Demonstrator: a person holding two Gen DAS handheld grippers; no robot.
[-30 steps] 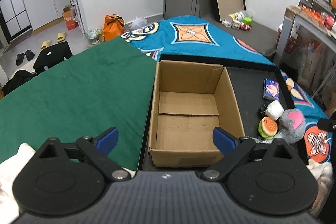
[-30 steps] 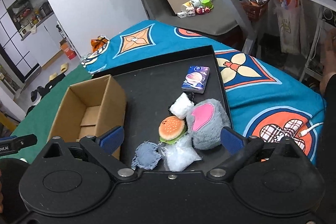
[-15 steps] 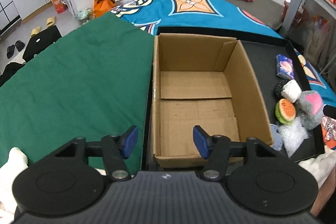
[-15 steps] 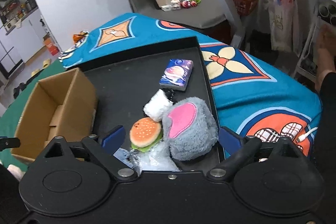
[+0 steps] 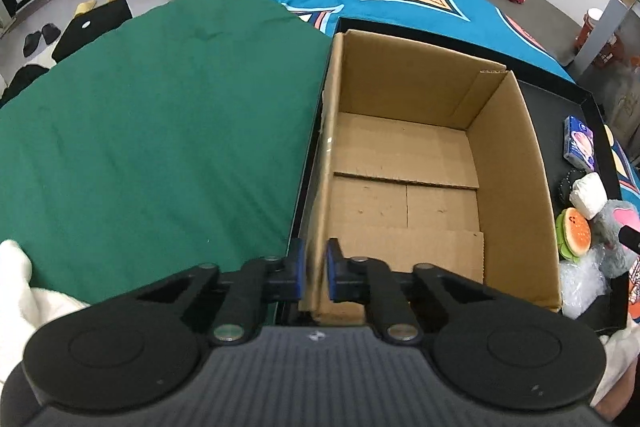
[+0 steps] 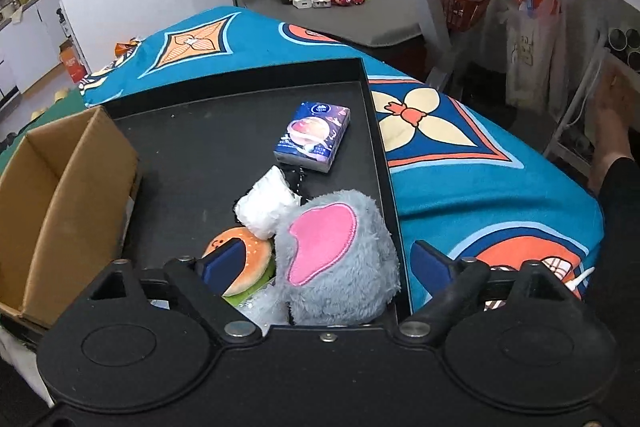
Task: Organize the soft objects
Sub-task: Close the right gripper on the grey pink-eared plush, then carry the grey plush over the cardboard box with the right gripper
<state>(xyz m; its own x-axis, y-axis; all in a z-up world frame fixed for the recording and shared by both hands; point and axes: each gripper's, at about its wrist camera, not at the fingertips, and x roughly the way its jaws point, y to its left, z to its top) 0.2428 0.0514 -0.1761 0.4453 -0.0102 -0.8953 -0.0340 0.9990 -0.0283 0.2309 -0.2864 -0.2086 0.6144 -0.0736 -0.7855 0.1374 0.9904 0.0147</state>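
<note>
L tongs pinching box wall; R tongs, spread, closing round soft plush, probably light, squashing at mid-body.

A plain brown cardboard box stands in a black tray, next to a solid green cloth. The bedspread is teal with orange, cream and navy diamond and flower motifs. The plush toy is grey with a pink patch, the burger toy orange and tan over green, and the tissue pack blue-purple.
</note>
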